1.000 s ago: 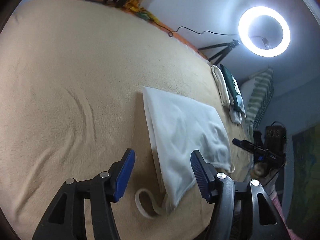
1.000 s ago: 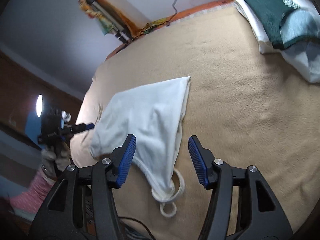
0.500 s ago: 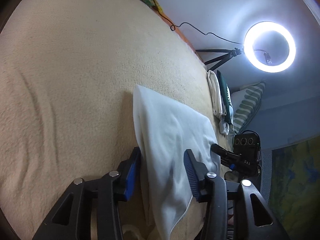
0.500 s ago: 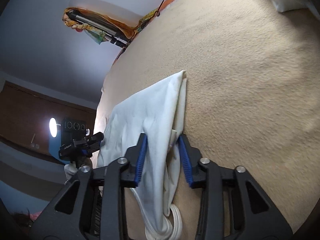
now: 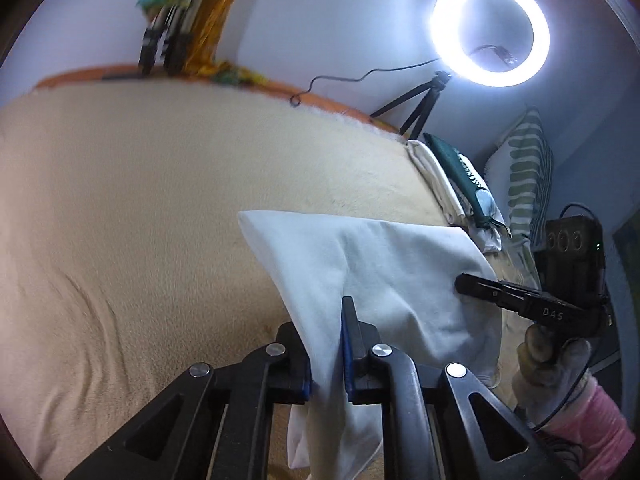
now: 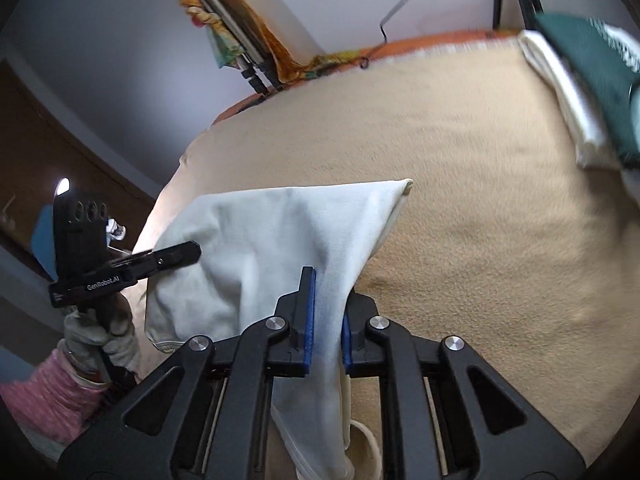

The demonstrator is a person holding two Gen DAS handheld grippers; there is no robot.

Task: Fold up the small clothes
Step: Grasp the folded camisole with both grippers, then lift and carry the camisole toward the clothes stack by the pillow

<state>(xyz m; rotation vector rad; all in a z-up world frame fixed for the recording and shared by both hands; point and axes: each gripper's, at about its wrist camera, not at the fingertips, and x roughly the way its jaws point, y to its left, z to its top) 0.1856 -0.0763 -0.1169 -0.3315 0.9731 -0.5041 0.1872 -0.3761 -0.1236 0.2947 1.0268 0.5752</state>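
Note:
A small white garment lies partly lifted off the tan blanket. My left gripper is shut on its near left corner. My right gripper is shut on the other near corner of the same white garment. The cloth stretches between the two grippers, its far edge still on the blanket. Each gripper shows in the other's view, held by a gloved hand: the right gripper and the left gripper. A white strap loop hangs below the right jaws.
A stack of folded clothes, white under dark green, lies at the far right of the blanket; it also shows in the right wrist view. A ring light on a tripod stands behind the bed. A striped pillow leans at the right.
Both grippers went from open above the garment's near end to shut on its corners. They have lifted the near edge off the blanket.

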